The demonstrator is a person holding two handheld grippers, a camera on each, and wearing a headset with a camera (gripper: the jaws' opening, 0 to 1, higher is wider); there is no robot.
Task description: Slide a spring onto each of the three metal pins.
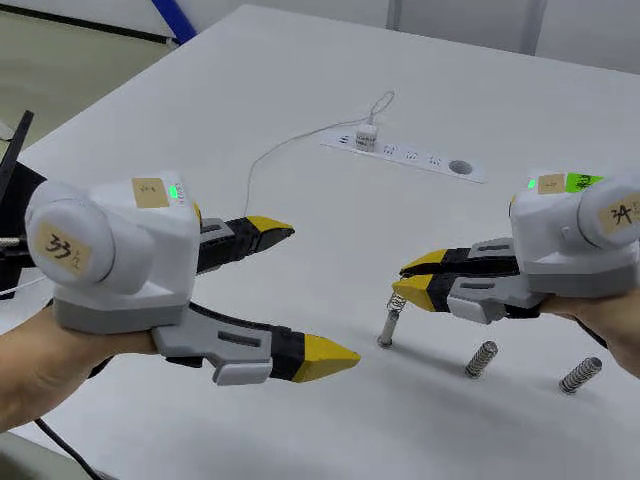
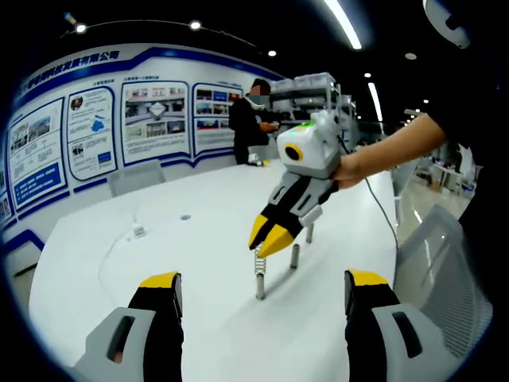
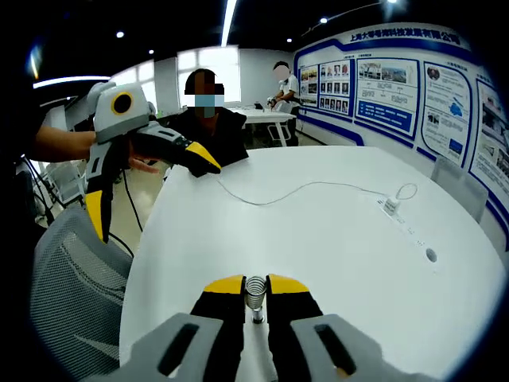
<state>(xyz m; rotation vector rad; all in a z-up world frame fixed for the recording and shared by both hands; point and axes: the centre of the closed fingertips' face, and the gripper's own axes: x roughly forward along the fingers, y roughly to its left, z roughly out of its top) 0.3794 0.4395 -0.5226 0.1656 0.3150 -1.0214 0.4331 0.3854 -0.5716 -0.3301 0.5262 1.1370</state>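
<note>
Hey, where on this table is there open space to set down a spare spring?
Bare table lies beyond the power strip, between that strip and the left hand-held gripper, and along the near edge. It is crowded around the right hand-held gripper, the spring it holds over a pin, and the other two springs beside it.
</note>
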